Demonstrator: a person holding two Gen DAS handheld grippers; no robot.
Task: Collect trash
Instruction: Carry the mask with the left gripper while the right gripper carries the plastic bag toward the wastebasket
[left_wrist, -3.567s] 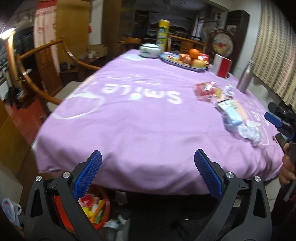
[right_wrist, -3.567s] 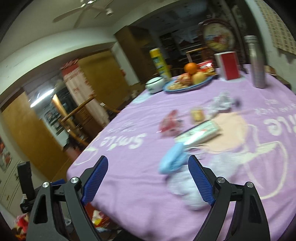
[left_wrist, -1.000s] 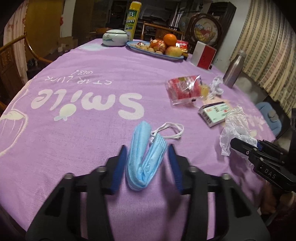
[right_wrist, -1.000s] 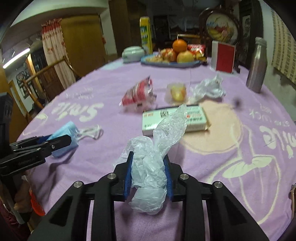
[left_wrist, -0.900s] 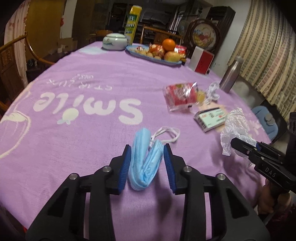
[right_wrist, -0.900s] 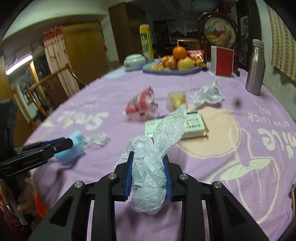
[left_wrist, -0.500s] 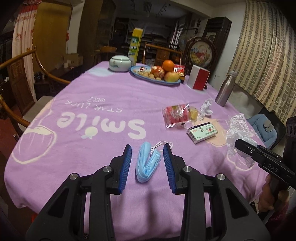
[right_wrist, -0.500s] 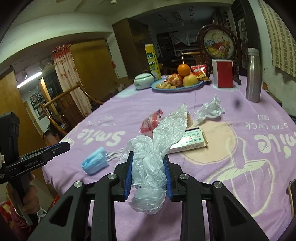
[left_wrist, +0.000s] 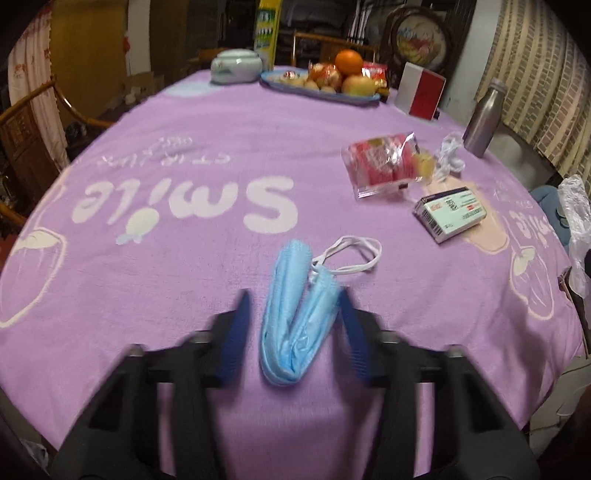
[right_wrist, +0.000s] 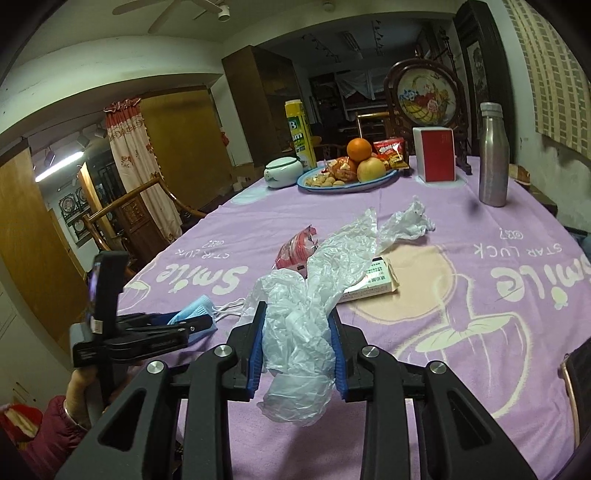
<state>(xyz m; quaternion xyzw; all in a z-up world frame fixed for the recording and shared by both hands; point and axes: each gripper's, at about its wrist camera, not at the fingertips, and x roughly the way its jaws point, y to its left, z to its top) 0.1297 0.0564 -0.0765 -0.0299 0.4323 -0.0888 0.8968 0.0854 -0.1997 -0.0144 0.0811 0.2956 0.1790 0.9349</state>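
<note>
The left gripper (left_wrist: 293, 325) is low over the near edge of the counter (left_wrist: 177, 280), which has a purple cloth on it. Its fingers (left_wrist: 236, 332) look blurry. They sit on each side of a folded blue mask (left_wrist: 291, 314) that lies on the cloth. The left finger is not touching the mask. The right one is right at its edge. The mask's white loops (left_wrist: 354, 254) lie past the tips.

The right gripper (right_wrist: 297, 354) is held up above the counter. Its fingers are close together, squeezing a crumpled clear bag (right_wrist: 306, 317). They are starting to open a little.

More trash lies farther back: a red wrapper (left_wrist: 380, 166), a small box (left_wrist: 452, 214) and another crumpled bag (right_wrist: 406, 221).
</note>
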